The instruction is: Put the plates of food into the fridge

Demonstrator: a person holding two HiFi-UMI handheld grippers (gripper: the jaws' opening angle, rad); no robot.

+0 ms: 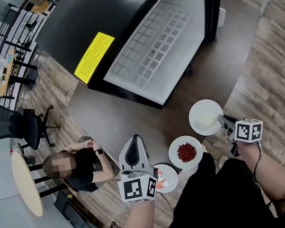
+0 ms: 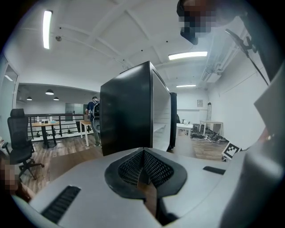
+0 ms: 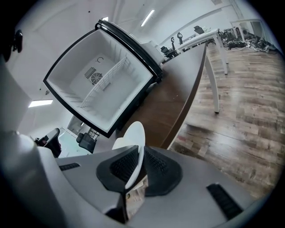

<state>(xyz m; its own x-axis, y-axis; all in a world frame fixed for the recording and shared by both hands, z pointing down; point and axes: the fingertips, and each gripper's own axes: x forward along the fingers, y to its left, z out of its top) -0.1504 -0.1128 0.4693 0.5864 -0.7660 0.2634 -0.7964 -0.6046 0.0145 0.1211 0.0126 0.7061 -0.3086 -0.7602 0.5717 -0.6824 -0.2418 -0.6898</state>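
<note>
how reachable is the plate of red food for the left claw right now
Probably yes: the left claw is shut and empty, and the plate of red food lies close beside it, bare table between.

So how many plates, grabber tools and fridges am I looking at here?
Plates: 3 (white plate, plate of red food, part-hidden plate)
Grippers: 2 (left gripper, right gripper)
Fridges: 1 (fridge)
Total: 6
</note>
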